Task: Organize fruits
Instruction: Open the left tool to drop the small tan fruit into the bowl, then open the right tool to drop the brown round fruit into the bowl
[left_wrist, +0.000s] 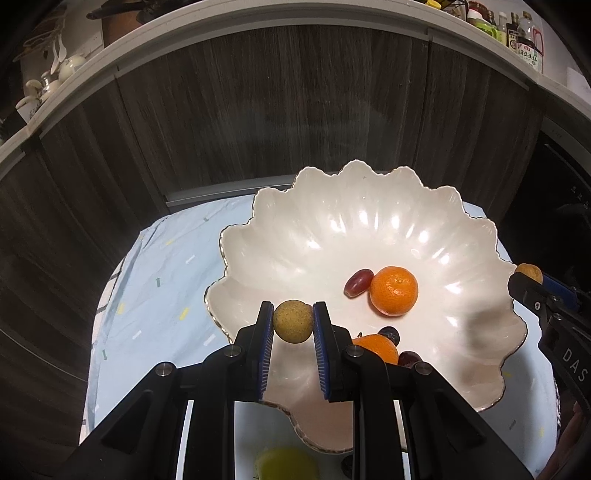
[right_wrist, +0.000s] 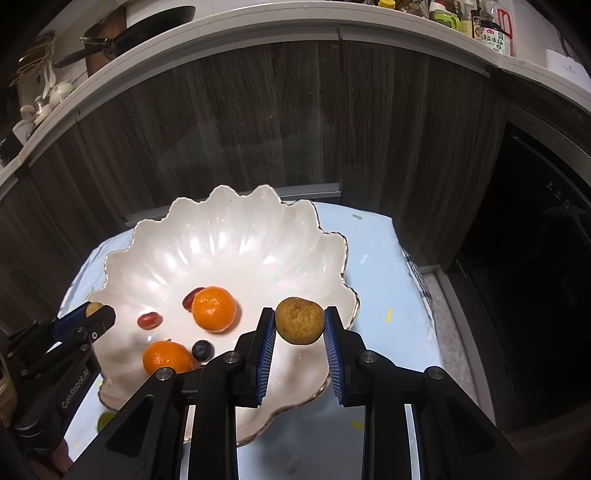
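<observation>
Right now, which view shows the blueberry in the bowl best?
The right wrist view: the blueberry sits whole and unobstructed beside the near orange. In the left wrist view the blueberry is partly hidden behind that orange and the left gripper.

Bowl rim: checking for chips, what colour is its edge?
A thin gold line edges the white bowl, clearest in the right wrist view.

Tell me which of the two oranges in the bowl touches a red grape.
The far orange, deeper in the bowl: a red grape rests against it. The near orange sits beside the dark blueberry instead.
</observation>
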